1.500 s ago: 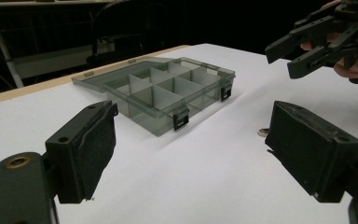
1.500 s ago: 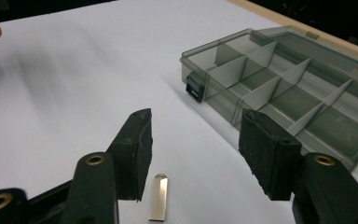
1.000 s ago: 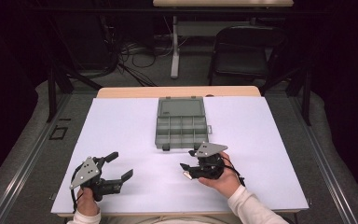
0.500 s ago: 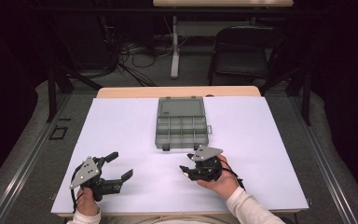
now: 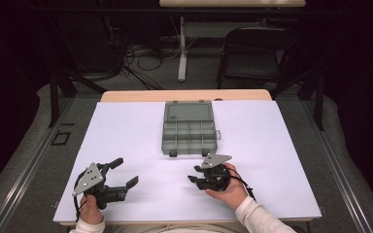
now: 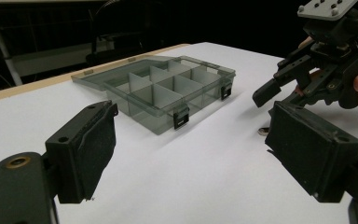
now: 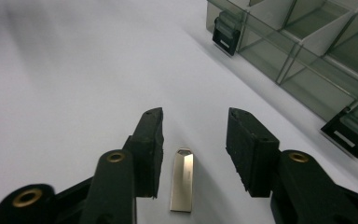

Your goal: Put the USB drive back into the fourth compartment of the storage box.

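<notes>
Two black jaws of the right gripper [image 7: 193,154] straddle a small silver USB stick [image 7: 182,180] that lies flat on the white table [image 5: 126,131]. They have just been closing in on it, yet a gap shows on each side, so the pads do not press on it. Its long axis runs along the jaws, narrow tip pointing away from the hand, so the squeeze should fall across its short width. The stick sits a little closer to the jaw at the left of the right gripper view than to the other.

Just beyond the stick stands the grey organiser box [image 5: 189,137], lid [image 5: 188,111] laid open behind it, its empty compartments facing up and two black latches [image 7: 227,33] on the wall nearest the stick. Nothing stands between stick and box.

Well to the left of the stick, the left gripper [image 5: 118,173] rests low with jaws spread wide, holding nothing; the right hand [image 5: 228,187] is clearly the nearer.
</notes>
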A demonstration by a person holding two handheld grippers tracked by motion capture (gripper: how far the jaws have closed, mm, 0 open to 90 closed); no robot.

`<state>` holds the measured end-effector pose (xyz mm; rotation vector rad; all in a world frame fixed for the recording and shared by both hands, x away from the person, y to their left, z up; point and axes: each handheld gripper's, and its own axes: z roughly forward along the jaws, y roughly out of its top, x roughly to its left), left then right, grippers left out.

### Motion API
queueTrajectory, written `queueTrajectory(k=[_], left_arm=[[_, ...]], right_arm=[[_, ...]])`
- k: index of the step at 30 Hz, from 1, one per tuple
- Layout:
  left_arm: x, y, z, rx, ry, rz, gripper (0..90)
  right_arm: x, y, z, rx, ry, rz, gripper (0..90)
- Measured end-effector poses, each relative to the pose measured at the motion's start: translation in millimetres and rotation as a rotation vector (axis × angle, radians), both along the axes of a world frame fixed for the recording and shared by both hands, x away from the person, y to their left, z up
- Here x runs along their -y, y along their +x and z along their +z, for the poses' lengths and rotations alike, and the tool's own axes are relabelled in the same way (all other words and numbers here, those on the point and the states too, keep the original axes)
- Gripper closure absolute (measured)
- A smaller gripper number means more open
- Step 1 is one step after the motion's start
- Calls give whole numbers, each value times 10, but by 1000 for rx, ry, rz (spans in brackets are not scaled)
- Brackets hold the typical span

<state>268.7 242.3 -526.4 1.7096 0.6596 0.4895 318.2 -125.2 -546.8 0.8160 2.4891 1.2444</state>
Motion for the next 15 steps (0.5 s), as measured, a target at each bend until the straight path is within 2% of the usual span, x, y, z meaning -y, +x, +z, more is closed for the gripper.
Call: queueTrajectory(k=[7,8,15], left_arm=[[-1,0,0,1,-4,3,155],[-2,0,1,2,-4,2,155],[-3,3,1,-5,5,5,155]], right_arm=[[3,-10,-36,-20,-28,-10,631],[5,-8,-43,-34,-31,-13,649],[10,-16,-53,-56,-36,-11,676]])
